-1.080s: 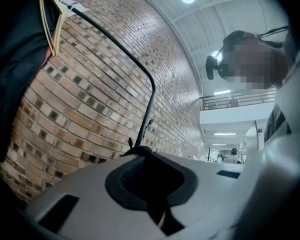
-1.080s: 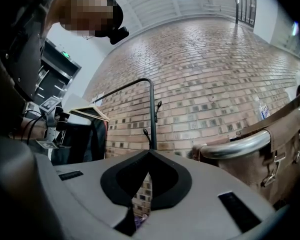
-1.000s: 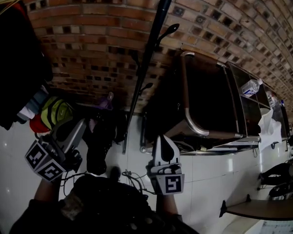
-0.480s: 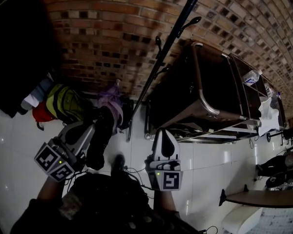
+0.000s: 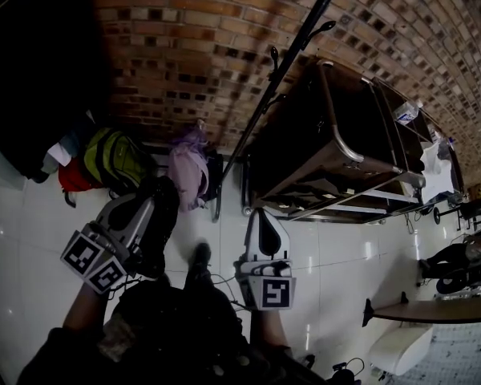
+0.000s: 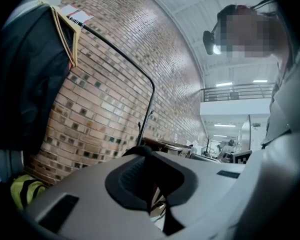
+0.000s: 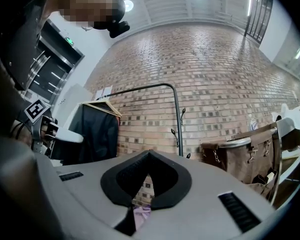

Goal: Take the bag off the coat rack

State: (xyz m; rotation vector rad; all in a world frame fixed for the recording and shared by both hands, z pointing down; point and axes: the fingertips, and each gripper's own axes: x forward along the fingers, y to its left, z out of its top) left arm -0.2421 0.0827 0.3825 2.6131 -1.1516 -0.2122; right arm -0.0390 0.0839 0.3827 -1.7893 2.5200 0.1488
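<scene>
Having taken nothing so far. Holding the left tool point(image 5: 148, 205) clenched on nothing and the right tool point(image 5: 264, 216) likewise pinched together and empty, both pointing level toward the coat rack point(image 5: 282, 69) in front of the brick wall point(image 5: 176, 46). Touching no bag yet.

Finding only bare hooks on the upper part of the pole. Spotting a purple bag point(image 5: 187, 173) just beside the rack's foot, perhaps hanging from a low hook or perhaps resting on the floor point(image 5: 32, 239); too dim and steep a view for telling which. Noting a green-and-yellow backpack point(image 5: 116, 159) and something red point(image 5: 74, 181) further left, apart from the pole and under dark hanging clothes point(image 5: 32, 79).

Catching the purple bag through the gap below the right tool's tips, and so judging it the likelier target.

Leaving nearly all of the job undone: closing in on the rack, opening one tool, gripping a strap or handle, lifting it clear of whatever hook is carrying it, and drawing the bag away from the pole.
</scene>
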